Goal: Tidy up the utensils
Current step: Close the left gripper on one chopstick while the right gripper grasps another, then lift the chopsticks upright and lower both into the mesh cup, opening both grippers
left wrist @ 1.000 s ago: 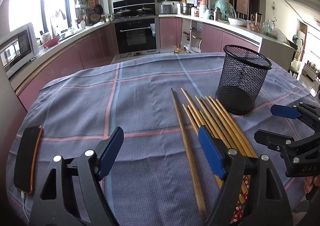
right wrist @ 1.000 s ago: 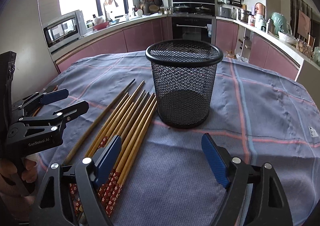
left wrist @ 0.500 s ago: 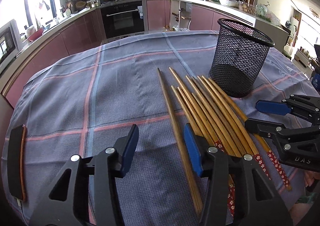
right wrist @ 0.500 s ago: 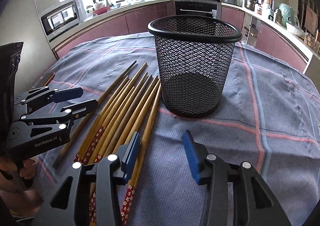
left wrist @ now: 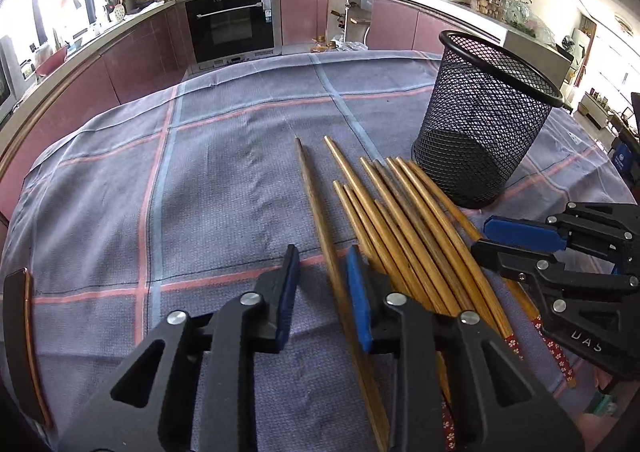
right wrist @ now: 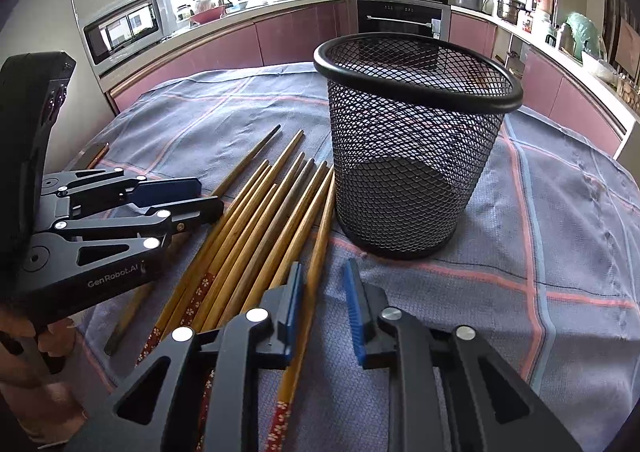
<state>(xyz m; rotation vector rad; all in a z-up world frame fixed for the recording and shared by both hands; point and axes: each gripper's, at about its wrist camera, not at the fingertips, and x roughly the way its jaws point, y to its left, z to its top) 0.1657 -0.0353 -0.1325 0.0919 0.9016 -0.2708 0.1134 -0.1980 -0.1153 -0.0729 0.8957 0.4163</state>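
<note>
- Worktop under a grey-blue checked cloth (left wrist: pixel 220 172).
- Chopsticks (left wrist: pixel 400 220) lie flat in a loose fan on the cloth, tips pointing away, just left of the black mesh cup (left wrist: pixel 484 132). The cup stands upright.
- One darker chopstick (left wrist: pixel 316 208) lies apart, on the left edge of the fan.
- Left tool (left wrist: pixel 322 256): tilted down over the darker chopstick, jaws closing. The stick runs between the pads, close against the right pad, with a gap on the left. No firm pinch seen.
- Right tool (right wrist: pixel 322 272): jaws drawn narrow, gap visible. The fan's rightmost chopstick (right wrist: pixel 324 220), nearest the cup, passes between the pads beside the left one.
- Phone (left wrist: pixel 20 344) at the cloth's left edge.
</note>
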